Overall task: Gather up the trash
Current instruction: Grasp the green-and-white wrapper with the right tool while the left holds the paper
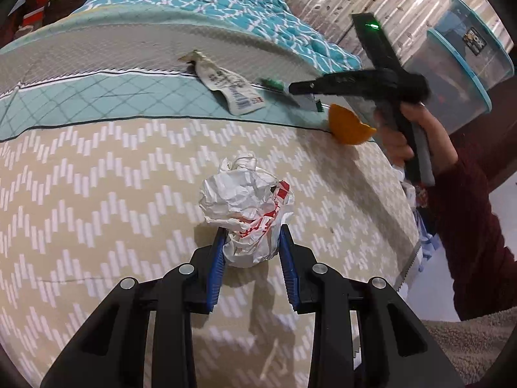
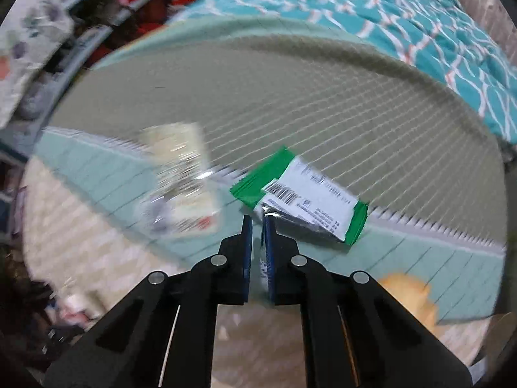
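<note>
**Both hands on litter, two pieces left lying on the bed**

Farthest left, the left hand-held gripper (image 1: 252, 245) has its blue pads pressed against the lower part of a crumpled white-and-red paper wrapper (image 1: 247, 207), which sits on the beige zigzag part of the bed (image 1: 97, 194). The paper bulges above the pads, so the grip looks made. Such a ball is probably very light and springy; it crushes rather than slips, and taking it low across its narrow waist, as here, seems the safest hold.

Further right and farther back, a flat cream sachet (image 1: 226, 85) lies on the teal band of the bedding. It is thin, soft and likely slick; I would pinch it by a raised edge or corner.

Next comes the green-and-white wrapper (image 2: 307, 194). The right hand-held gripper (image 2: 257, 223) has its fingers nearly together on the wrapper's near corner, apparently clamping that foil edge. The pack looks limp and weightless, so a corner pinch should carry it.

Farthest right, an orange peel (image 1: 350, 127) rests near the bed's edge: curved, stiffish, slightly fragile, best taken across its rim.

Count: one paper ball, one sachet, one green wrapper, one peel, four pieces in all.
</note>
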{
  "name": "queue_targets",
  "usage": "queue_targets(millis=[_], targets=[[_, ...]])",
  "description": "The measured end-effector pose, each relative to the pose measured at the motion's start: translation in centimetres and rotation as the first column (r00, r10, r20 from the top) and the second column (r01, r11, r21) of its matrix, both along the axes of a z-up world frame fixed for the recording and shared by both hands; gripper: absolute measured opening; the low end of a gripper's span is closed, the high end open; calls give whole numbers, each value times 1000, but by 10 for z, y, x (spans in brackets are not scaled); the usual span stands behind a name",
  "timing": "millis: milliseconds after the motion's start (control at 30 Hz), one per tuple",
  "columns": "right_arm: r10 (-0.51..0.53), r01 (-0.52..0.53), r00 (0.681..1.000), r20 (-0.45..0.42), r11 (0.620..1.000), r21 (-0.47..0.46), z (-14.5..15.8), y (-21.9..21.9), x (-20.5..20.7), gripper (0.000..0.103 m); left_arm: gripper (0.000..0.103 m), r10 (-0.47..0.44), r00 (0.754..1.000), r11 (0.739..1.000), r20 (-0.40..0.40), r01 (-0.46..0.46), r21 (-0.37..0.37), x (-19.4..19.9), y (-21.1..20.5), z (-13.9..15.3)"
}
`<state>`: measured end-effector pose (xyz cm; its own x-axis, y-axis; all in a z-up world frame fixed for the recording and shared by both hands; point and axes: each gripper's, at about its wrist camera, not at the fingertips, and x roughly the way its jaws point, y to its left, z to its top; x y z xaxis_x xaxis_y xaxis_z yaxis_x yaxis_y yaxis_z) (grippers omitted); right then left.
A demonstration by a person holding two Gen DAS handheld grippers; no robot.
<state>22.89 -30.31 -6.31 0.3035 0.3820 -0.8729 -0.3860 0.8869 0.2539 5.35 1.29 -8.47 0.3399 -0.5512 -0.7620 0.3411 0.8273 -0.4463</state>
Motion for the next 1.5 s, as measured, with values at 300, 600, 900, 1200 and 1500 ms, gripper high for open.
queue_targets(millis=[300,600,900,1200,1500], targets=[[-21,1,998,58,946,323,5,-36,-145,10,30,-78,997,997,-11,77,-21,-20,-33,7],[-108,68,976,189,976,206,-11,-58,-205,19,31,-157,988,985,2,156,70,-37,-80,4],[-102,65,971,217,983,170,-25,-52,-172,70,33,-70,996,992,-47,75,105,-31,-67,-8],[-88,59,980,179,985,160,-38,-39,-159,11,31,-70,997,993,-42,74,91,-25,-72,-5],[-298,214,920,253,926,312,-2,-137,-213,9,31,-225,974,974,-24,225,35,-15,-143,16]])
